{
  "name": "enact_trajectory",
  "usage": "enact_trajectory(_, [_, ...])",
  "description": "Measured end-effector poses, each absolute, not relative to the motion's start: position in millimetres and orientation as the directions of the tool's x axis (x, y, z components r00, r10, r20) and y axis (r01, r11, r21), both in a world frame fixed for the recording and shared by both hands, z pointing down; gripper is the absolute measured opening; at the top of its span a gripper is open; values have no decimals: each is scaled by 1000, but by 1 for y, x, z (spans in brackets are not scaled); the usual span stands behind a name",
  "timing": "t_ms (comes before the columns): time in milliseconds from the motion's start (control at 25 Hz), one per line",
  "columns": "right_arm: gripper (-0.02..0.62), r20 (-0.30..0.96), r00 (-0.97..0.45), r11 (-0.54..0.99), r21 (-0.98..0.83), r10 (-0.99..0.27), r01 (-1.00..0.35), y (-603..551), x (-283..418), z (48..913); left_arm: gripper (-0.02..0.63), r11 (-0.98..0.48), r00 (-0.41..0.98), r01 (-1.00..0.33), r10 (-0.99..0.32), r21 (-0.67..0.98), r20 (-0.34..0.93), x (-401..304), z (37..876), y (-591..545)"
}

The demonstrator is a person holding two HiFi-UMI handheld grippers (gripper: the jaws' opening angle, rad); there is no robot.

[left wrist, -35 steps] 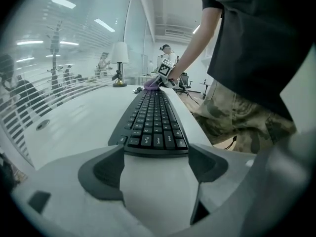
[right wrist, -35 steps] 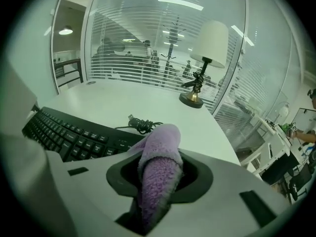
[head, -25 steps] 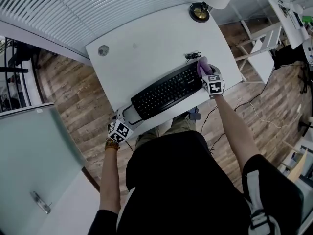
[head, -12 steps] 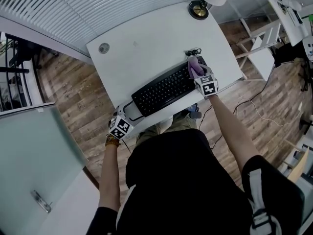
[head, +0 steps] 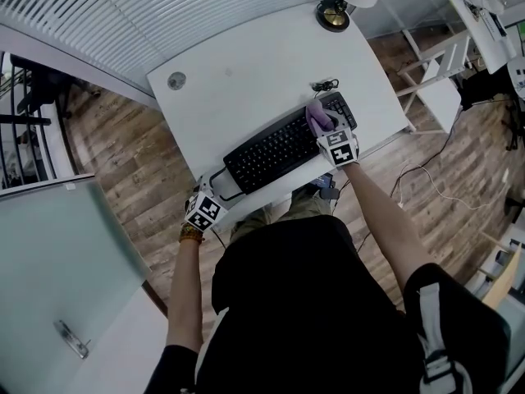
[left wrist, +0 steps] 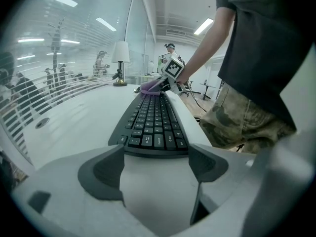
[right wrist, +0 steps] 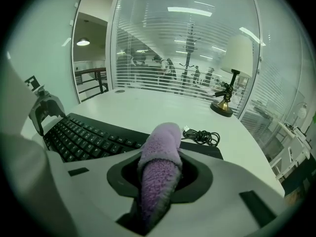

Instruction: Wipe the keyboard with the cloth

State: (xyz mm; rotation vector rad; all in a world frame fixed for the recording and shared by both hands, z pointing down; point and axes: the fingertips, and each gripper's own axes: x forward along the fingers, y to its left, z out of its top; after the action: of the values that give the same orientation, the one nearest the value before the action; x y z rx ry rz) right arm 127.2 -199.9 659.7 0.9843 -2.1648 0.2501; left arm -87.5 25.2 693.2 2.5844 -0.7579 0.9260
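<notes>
Lying along the near edge of the white desk [head: 246,80] over wood floor [head: 123,162], keyboard [head: 279,150] has right gripper [head: 325,130] pinching purple cloth [head: 317,115] on its right part, left gripper [head: 212,194] spread at its left end, wide desktop beyond

A lamp [head: 335,16] and coiled cable [head: 325,85] sit on the white desk [head: 246,80]

My black, flat full-size keyboard [head: 283,148] lies slantwise near the front edge of the white desk [head: 246,72], keys up. The fluffy purple cloth [right wrist: 160,147], bunched into a thick roll, is pinched in my right gripper [right wrist: 159,181]. Its free end rests on the keyboard's right part, just beside the number pad.
</notes>
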Motion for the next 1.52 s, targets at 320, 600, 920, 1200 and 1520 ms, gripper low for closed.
enact_trajectory(320, [91,690,-426,674,123,-586,-728,-197,123,659,400,-818,652,-568,-378,93,657,-87,694,25])
enact_trajectory(600, [91,693,-464,721,118,-552,-683,-179,100,661,400,-819,658,-567,-383,92,649,-87,693,25])
enact_trajectory(920, [91,694,-474,725,102,-542,-681,-166,80,662,402,-820,662,-565,-385,92,643,-87,694,25])
enact_trajectory(1200, [91,692,-486,741,106,-534,-663,-152,61,661,402,-820,663,-566,-388,88,641,-88,694,25])
enact_trajectory(1520, [89,692,-508,770,110,-513,-628,-139,40,661,402,-819,664,-566,-387,92,639,-87,694,25])
